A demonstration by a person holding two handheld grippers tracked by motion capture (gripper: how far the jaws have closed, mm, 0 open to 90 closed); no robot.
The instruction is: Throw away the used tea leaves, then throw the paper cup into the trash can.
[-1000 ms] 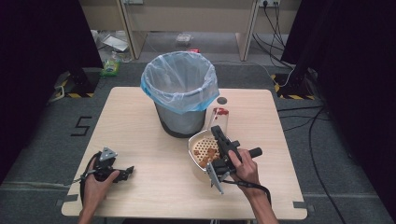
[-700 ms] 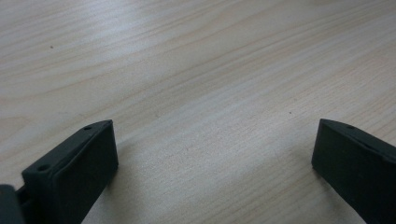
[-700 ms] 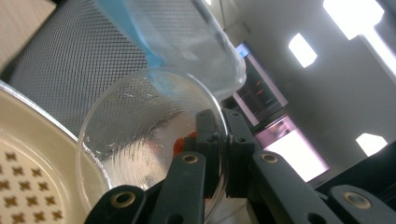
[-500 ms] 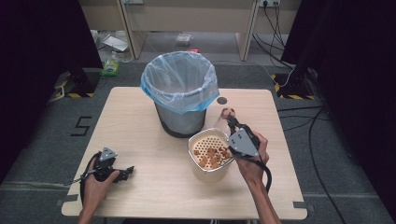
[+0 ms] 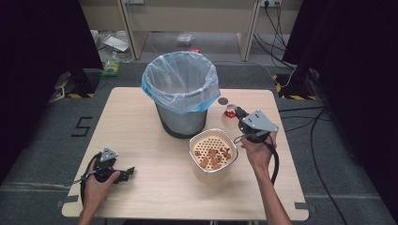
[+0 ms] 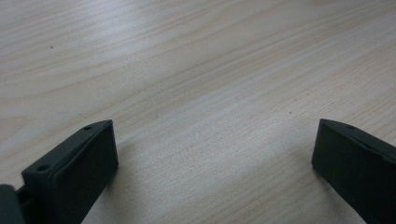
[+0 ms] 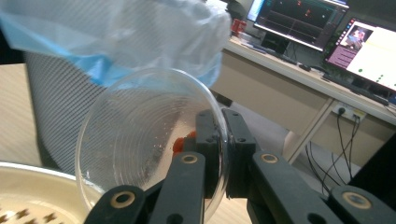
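Your right claw [image 7: 218,154] is pinched on the rim of a clear cup [image 7: 149,140], one jaw inside the wall and one outside, with the cup tipped on its side and a bit of red stuck within. From above, that claw [image 5: 240,115] hangs over the desk [image 5: 141,122] just right of the bin [image 5: 180,93], with the bowl [image 5: 213,154] of brown bits just below it. The bin's bagged mouth lies up and to the left of the cup, close by, and the cup's axis points roughly level toward the bin wall, so I'd say you need height before you tip. Your left claw [image 5: 123,172] sits spread and empty, low on the desk, well away from the bin.
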